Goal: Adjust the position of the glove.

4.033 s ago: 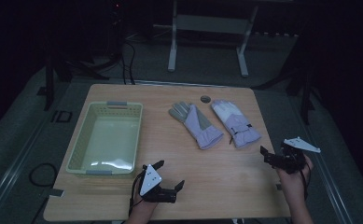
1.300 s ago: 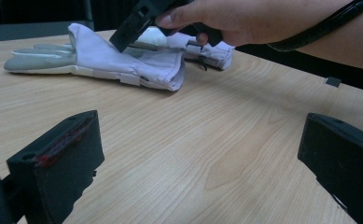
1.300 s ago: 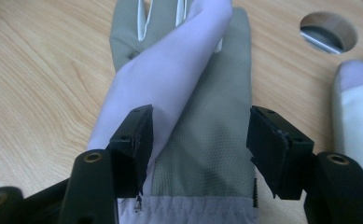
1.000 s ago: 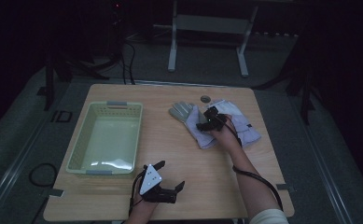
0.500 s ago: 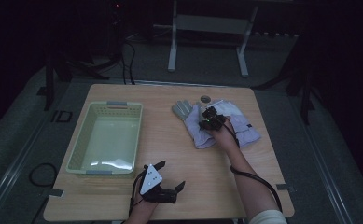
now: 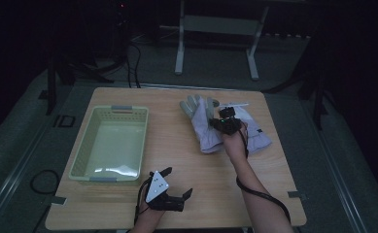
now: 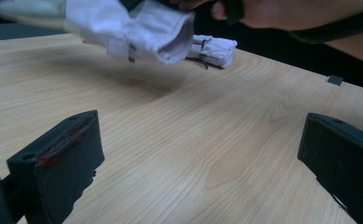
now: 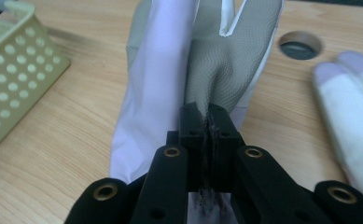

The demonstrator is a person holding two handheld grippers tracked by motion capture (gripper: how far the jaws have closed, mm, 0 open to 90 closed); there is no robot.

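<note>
On the counter [image 6: 186, 204] a basket [image 6: 110, 145] sits at the left. Right of it, toward the far edge, lie two gloves: the left glove [image 6: 202, 127] and, just beside it on the right, the right glove [image 6: 254, 133]. A hole [image 8: 300, 45] in the counter lies behind the gloves.
</note>
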